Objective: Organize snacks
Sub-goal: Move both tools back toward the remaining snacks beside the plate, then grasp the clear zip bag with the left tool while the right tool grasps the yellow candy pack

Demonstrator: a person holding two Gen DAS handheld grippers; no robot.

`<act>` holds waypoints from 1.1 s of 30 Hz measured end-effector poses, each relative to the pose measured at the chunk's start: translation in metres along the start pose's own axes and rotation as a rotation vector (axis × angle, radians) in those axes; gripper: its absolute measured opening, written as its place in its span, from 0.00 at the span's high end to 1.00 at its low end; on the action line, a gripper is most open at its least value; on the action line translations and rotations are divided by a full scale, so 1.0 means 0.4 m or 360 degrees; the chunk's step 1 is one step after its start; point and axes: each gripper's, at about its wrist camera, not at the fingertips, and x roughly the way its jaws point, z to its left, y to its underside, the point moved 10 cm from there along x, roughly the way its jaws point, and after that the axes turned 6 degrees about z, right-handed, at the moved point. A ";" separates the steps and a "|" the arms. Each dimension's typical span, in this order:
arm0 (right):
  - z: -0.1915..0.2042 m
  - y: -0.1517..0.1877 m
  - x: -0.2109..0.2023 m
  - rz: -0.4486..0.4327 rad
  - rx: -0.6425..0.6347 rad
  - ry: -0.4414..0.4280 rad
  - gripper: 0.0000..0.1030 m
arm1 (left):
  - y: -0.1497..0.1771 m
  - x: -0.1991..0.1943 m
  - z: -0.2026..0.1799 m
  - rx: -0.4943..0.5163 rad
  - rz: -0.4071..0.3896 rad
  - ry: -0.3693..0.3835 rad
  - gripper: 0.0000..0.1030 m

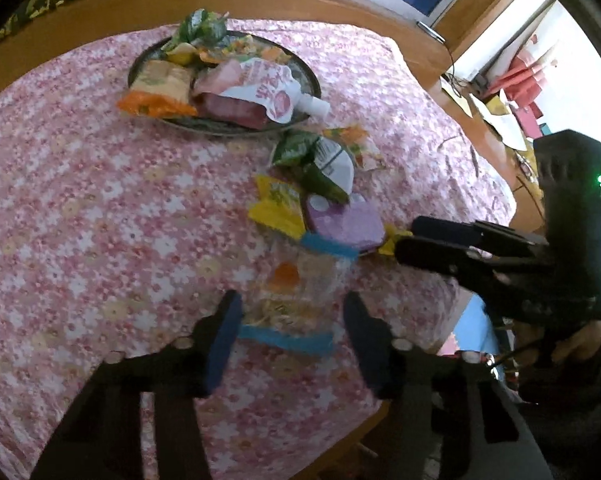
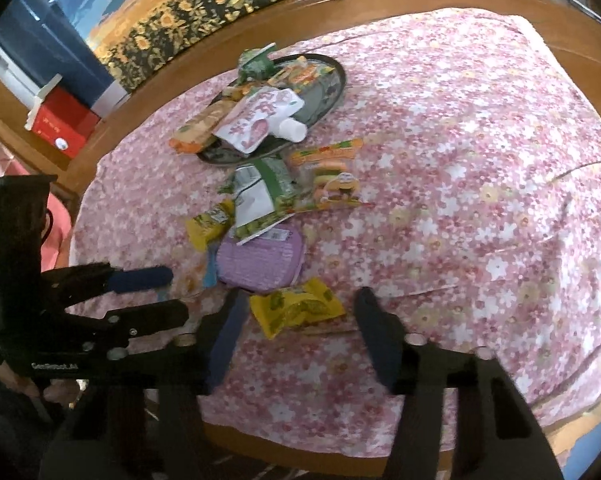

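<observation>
A clear snack packet with blue ends (image 1: 290,316) lies on the pink floral cloth between the fingers of my left gripper (image 1: 292,304); its pads stand apart from the packet, open. A yellow packet (image 2: 296,312) lies between the fingers of my right gripper (image 2: 302,298), also open with gaps on both sides. Beyond them lie a purple packet (image 2: 260,260), a green-and-white bag (image 2: 260,196), another yellow packet (image 2: 208,224) and a gummy packet (image 2: 332,184). A dark round tray (image 1: 312,80) at the back holds several snacks, among them a white spouted pouch (image 1: 268,88).
The other gripper shows in each view: the right one (image 1: 406,238) at the right, the left one (image 2: 176,292) at the left. The round wooden table's near edge (image 2: 300,452) is close below the fingers. A red box (image 2: 60,124) sits off the table, far left.
</observation>
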 end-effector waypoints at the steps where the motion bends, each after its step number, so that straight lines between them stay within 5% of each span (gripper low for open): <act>1: 0.000 0.001 0.001 0.0002 0.0001 -0.0004 0.56 | 0.001 0.000 -0.001 0.0005 0.0001 -0.0005 0.57; 11: 0.000 0.004 -0.003 -0.0017 -0.0007 -0.0022 0.71 | -0.006 -0.023 -0.027 0.0057 -0.0034 0.0017 0.90; 16: 0.004 0.007 -0.020 -0.0046 -0.0015 -0.0045 0.81 | -0.010 -0.033 -0.037 0.0084 -0.0062 0.0029 0.96; 19: 0.009 0.006 -0.028 -0.0058 -0.0024 -0.0052 0.82 | -0.012 -0.033 -0.033 0.0085 -0.0065 -0.0016 0.96; 21: 0.012 0.006 -0.034 -0.0064 -0.0034 -0.0056 0.83 | -0.016 -0.032 -0.012 0.0059 -0.0052 -0.0129 0.80; 23: 0.014 0.008 -0.036 -0.0067 -0.0036 -0.0060 0.83 | -0.016 -0.023 0.003 0.0044 -0.0019 -0.0176 0.34; 28: 0.015 0.011 -0.048 -0.0074 -0.0032 -0.0065 0.83 | -0.030 0.004 -0.009 0.0073 -0.0024 -0.0093 0.33; 30: 0.012 0.015 -0.058 -0.0084 -0.0022 -0.0062 0.83 | -0.029 0.030 -0.006 0.0102 0.0008 -0.0143 0.46; 31: 0.009 0.016 -0.063 -0.0089 -0.0017 -0.0060 0.83 | -0.027 0.037 -0.010 0.0110 0.0019 -0.0123 0.63; 33: 0.004 0.017 -0.071 -0.0096 -0.0005 -0.0056 0.83 | -0.027 0.039 -0.014 0.0097 0.0012 -0.0085 0.64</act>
